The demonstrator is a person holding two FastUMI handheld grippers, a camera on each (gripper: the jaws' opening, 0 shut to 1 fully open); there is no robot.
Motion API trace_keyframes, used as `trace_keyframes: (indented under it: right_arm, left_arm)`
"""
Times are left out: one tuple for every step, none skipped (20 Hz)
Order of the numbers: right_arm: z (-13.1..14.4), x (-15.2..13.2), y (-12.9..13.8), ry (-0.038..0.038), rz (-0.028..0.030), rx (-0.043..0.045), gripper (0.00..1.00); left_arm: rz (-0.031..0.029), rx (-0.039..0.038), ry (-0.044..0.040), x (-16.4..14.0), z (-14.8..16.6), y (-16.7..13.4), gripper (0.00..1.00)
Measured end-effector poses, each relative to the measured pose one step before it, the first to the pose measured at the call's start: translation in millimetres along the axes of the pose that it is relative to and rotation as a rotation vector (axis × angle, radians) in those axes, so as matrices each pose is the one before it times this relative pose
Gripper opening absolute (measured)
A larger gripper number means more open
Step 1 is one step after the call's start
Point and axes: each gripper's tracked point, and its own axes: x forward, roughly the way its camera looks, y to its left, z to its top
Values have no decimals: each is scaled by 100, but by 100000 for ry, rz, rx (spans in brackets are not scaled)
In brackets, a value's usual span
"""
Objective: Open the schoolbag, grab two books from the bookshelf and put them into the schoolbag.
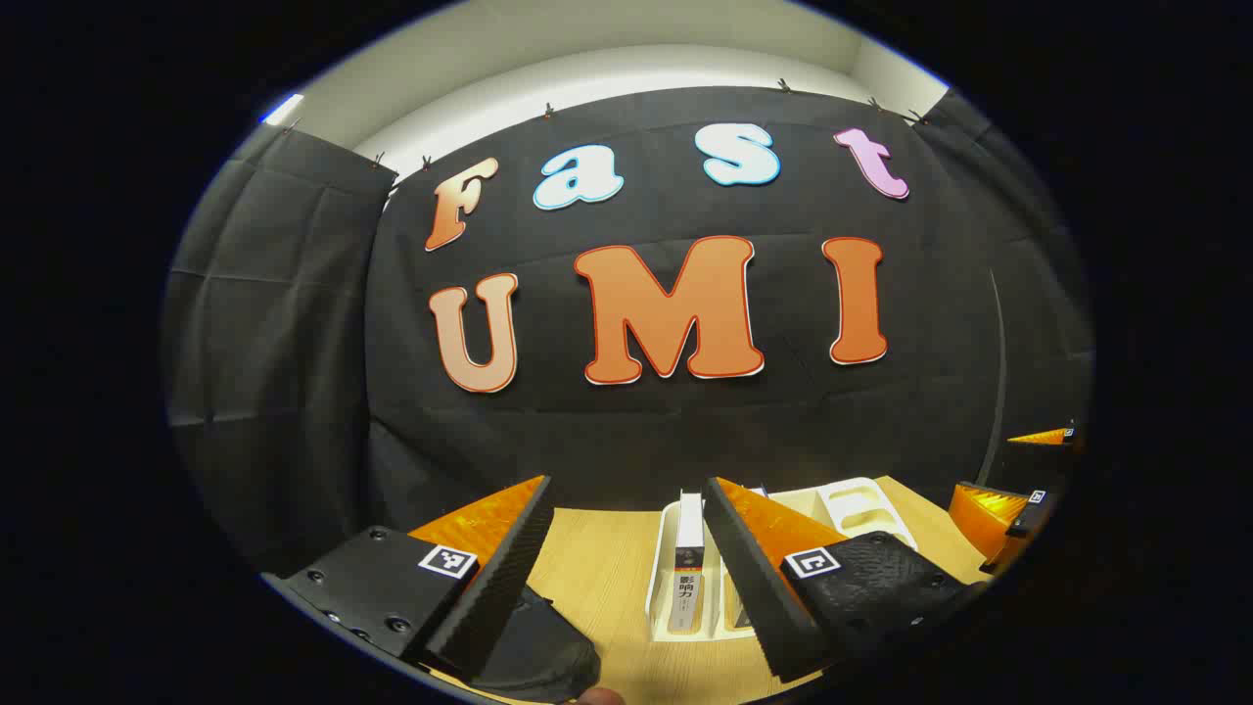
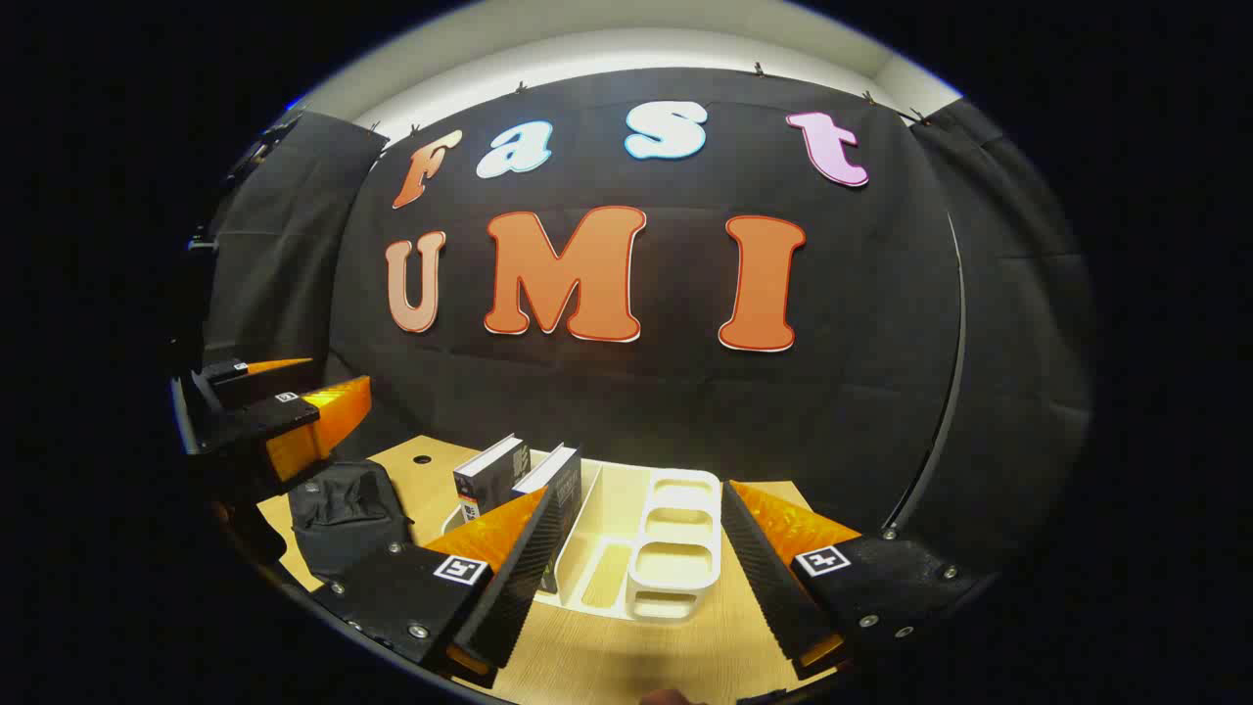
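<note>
On the wooden table [image 2: 587,656] both grippers hover with jaws spread and nothing between the fingers. Schoolbag [image 2: 345,517] sits at the table's left side, looks closed from here, so opening it reads as the step in hand. Key relation: in the left gripper view the bag [image 1: 533,651] lies low and just under the left gripper [image 1: 626,578], tucked beneath its left finger, so the left gripper is clearly the nearer one. From the right gripper [image 2: 631,578] the bag lies off to the left and well apart, with the left gripper [image 2: 284,411] hanging above it. Zipper line too dark to make out, can't tell which way it runs. White bookshelf [image 2: 675,548] stands straight ahead of the right gripper, two books [image 2: 519,475] upright in its left slots, spines facing the camera, long axis vertical. Judgement: left goes down for the bag, right is lined up for the books
</note>
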Motion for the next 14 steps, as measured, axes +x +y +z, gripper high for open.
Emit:
trace_keyframes:
  right_arm:
    - [251,6,262,-680,390,-88,98]
    - [-27,-30,-130,166,-610,-582,98]
    - [-21,70,-86,-107,-152,-647,98]
    - [169,123,135,-6,-93,-109,98]
    - [-58,44,98,204,217,453,98]
    - [58,-7,7,21,-229,390,98]
    - [-9,-22,-114,143,-142,69,98]
    - [-34,24,6,116,-214,-176,98]
    - [-44,39,18,108,-243,-73,98]
    - [7,0,69,120,84,248,98]
    - [-119,-5,-95,305,-167,126,98]
    - [23,17,81,155,312,93,98]
    - [-57,71,-108,-88,-508,-199,98]
    - [14,-45,-21,103,-161,-185,98]
  left_arm:
    - [69,361,-203,-36,11,76,99]
    - [126,-77,-351,81,124,108,99]
    - [-124,-353,-184,48,-44,-114,99]
    - [59,-8,-95,-20,81,-65,99]
    - [67,98,-187,46,-29,86,99]
    - [-221,220,50,-29,52,-83,99]
    - [-251,116,31,65,-97,63,99]
    - [-330,202,-201,38,162,-79,98]
    - [-144,375,-126,58,-139,-2,99]
    - [432,613,-214,-41,16,124,99]
    - [449,-257,-25,92,-65,188,99]
    - [-309,-842,616,29,-35,-21,98]
    - [522,-556,74,-91,-104,-56,99]
    - [-71,-84,273,-29,20,-44,99]
